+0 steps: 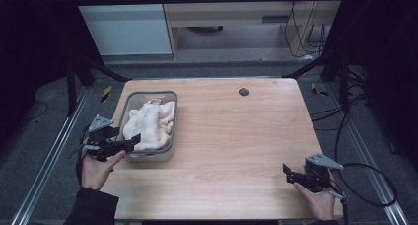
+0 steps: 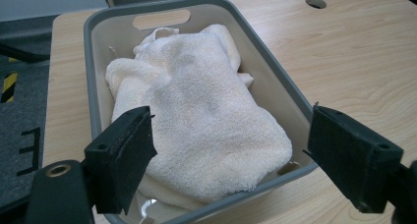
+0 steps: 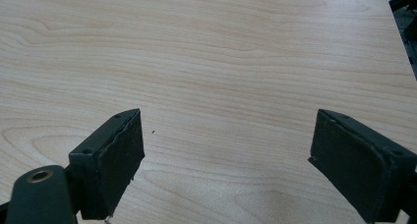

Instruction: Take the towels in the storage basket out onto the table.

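Observation:
A grey plastic bin (image 1: 129, 100) stands on the left part of the wooden table (image 1: 236, 136), with a crumpled cream towel (image 1: 150, 124) inside it. My left gripper (image 1: 129, 141) hovers at the bin's near left corner, open, its jaws spread wide over the near end of the towel (image 2: 196, 121) and the bin rim (image 2: 275, 69). My right gripper (image 1: 287, 171) is at the table's near right corner, open, over bare wood (image 3: 221, 86), nothing between its jaws.
A small round dark hole (image 1: 243, 92) is set in the table near its far edge. Black frame bars and cables (image 1: 365, 180) lie off the right side. Yellow-black tape (image 1: 106, 93) marks the floor beyond the left edge.

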`<state>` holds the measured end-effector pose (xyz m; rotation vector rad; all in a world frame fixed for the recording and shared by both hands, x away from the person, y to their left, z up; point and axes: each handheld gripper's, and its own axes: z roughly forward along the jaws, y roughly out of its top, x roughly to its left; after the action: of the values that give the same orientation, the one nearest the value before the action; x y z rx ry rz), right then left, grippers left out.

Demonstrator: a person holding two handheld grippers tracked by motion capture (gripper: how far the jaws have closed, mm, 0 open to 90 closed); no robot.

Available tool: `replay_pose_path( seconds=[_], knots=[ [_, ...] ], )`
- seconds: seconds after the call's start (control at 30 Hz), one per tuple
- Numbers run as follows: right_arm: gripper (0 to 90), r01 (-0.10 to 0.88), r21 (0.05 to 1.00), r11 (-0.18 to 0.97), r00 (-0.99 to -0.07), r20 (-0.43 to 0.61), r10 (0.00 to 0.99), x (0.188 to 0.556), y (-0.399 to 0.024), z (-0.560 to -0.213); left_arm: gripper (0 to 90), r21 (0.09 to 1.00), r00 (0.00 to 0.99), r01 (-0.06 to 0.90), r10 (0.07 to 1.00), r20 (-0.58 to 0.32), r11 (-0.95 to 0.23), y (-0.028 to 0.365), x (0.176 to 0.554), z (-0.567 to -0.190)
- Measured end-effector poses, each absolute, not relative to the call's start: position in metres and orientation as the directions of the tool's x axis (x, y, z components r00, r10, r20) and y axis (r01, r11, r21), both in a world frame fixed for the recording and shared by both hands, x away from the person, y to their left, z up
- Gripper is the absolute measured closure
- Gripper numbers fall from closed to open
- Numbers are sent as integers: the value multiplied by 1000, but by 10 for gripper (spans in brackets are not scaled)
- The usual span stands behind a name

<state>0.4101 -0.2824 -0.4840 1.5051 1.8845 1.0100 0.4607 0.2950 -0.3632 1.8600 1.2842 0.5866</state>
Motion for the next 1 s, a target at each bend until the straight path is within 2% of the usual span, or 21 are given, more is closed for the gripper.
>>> replay_pose_path(
  seconds=[1.0],
  knots=[
    [122,589,802,103,-248,58,967,412,-285,-485,157,726,389,638,921,-17,-256,274,511,-363]
  ],
)
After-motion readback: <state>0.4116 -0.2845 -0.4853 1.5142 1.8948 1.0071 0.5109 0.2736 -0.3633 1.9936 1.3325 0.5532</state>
